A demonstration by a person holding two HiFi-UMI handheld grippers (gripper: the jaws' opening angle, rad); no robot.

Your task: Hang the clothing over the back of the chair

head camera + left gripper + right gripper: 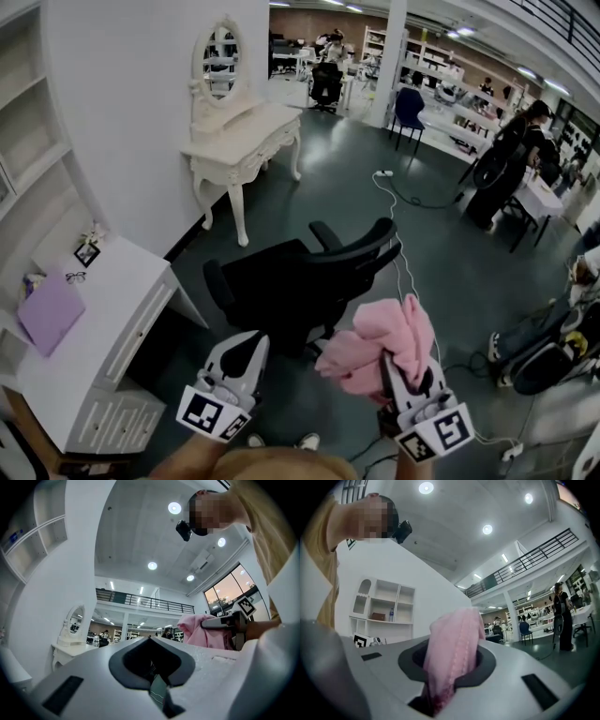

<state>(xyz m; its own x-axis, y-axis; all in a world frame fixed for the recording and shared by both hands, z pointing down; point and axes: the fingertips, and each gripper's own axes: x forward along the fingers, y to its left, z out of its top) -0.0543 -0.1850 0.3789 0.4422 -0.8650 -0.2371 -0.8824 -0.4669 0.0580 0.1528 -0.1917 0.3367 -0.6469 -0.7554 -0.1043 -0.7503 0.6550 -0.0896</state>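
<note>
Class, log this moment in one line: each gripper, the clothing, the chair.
right gripper: shut on pink clothing | left gripper: shut, empty | black chair: ahead, back bare | stage: not yet hung

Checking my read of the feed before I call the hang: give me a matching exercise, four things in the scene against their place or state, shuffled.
Things:
1 pink garment
2 office chair
3 dressing table
4 purple sheet

Places or states:
A lying on the white desk at left
B clamped in the right gripper
C black, on the floor ahead, nothing over its back
D white, against the wall, oval mirror on top

Pairs: 1-B, 2-C, 3-D, 4-A
</note>
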